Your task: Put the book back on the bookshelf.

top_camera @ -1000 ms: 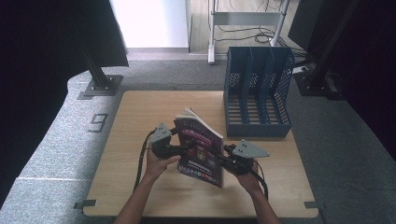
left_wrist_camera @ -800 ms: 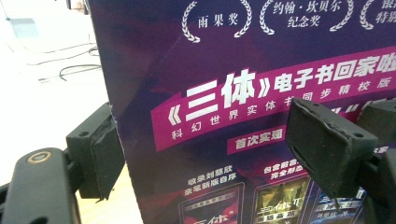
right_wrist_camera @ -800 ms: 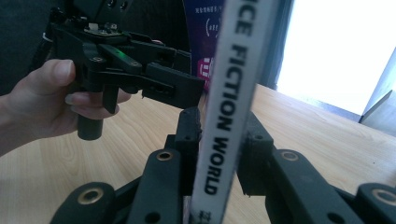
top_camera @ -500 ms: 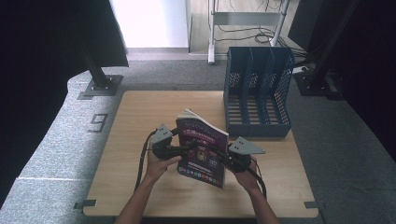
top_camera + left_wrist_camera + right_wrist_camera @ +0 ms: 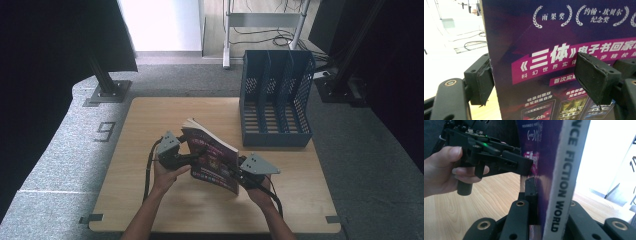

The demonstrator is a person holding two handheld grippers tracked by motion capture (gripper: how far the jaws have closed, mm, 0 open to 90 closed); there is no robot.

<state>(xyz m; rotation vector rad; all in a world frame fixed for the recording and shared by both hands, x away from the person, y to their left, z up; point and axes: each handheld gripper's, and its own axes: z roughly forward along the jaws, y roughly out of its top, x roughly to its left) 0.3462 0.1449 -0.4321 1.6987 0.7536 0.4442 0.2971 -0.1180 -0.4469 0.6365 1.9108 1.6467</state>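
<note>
At lower centre of the high view, the right claw (image 5: pixel 236 172) is clamping the book's (image 5: pixel 214 159) spine edge, its jaws having just been closing. The left claw (image 5: pixel 192 158) is gripping the upright book's other edge above the counter (image 5: pixel 150 120). A file rack (image 5: pixel 274 100) is standing upper right.

Wooden bench (image 5: pixel 150 125) on speckled grey floor (image 5: pixel 65 150) marked "9" (image 5: pixel 106 131). Blue file rack (image 5: pixel 274 100) at its far right corner. Behind: bright white wall (image 5: pixel 160 25), black curtain (image 5: pixel 45 55), metal stand (image 5: pixel 260 20) with cables.
</note>
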